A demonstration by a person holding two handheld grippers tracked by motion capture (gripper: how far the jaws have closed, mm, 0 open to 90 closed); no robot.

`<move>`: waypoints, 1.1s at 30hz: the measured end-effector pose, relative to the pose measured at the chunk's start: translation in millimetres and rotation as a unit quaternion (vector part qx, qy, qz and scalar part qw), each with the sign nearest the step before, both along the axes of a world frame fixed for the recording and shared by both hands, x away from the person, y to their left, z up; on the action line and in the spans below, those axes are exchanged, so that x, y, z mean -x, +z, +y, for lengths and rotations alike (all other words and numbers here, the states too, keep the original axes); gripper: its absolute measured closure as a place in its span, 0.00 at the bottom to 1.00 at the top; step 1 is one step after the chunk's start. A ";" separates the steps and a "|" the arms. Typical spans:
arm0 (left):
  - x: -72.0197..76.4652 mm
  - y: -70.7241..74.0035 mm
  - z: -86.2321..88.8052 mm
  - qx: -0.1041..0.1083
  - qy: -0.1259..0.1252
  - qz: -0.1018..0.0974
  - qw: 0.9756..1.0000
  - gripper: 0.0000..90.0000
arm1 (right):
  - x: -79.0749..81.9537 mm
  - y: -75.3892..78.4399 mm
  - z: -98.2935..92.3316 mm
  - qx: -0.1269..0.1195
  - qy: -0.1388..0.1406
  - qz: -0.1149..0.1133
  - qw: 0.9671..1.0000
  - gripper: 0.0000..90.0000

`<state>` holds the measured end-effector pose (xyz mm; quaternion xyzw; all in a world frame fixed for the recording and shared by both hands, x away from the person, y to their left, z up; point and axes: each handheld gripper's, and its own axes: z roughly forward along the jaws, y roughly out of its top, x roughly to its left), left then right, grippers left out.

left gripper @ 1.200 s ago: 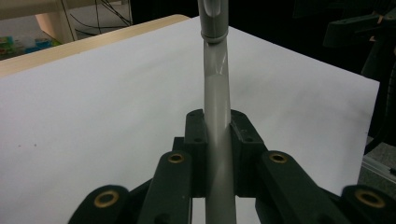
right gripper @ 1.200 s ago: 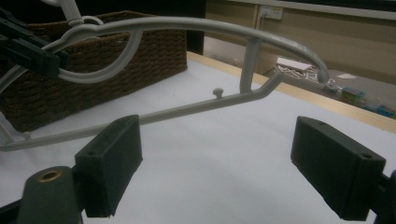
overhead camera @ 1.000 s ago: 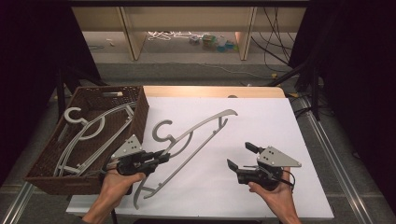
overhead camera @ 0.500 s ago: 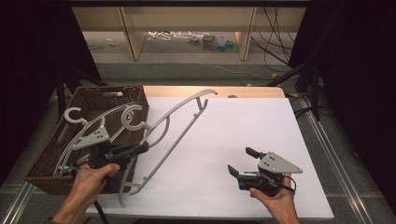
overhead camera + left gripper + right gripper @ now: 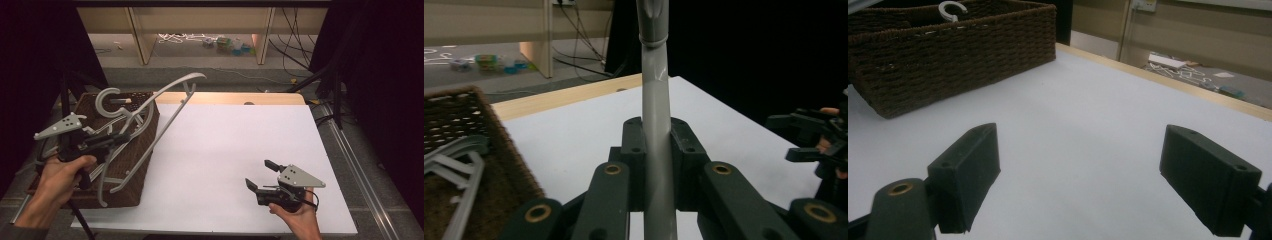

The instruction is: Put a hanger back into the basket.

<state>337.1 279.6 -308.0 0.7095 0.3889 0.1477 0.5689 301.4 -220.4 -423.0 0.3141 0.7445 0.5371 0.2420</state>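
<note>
The left gripper (image 5: 107, 141) has its fingers (image 5: 636, 150) pinched on the bar of a grey plastic clothes hanger (image 5: 150, 117), seen in the left gripper view as a grey rod rising straight up between the two black pads. From the high view, this hanger is lifted and tilted above the dark brown woven wicker basket (image 5: 145, 165) at the left edge of the white worktop (image 5: 225, 150); its hook curls over the basket's far end, one curved shoulder reaches up and out toward the wooden strip at the back, and its lower end hangs over the basket's near part. Another grey hanger (image 5: 459, 165) lies inside the basket. The right gripper (image 5: 261, 176) sits low over the worktop's near right part, well apart from the basket, held in the person's hand, with its fingers (image 5: 965, 175) spread wide and nothing between them but bare white surface.
</note>
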 end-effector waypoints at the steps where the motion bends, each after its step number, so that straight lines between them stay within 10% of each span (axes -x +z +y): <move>1: -0.7 1.5 2.4 0.006 0.002 0.009 1.000 0.88 | -0.1 -0.3 -0.2 0.000 -0.001 -0.001 1.000 0.19; 33: -45.7 -6.5 98.9 -0.092 0.114 -0.001 0.989 0.88 | 0.6 -2.0 -1.1 0.004 -0.005 0.018 1.000 0.19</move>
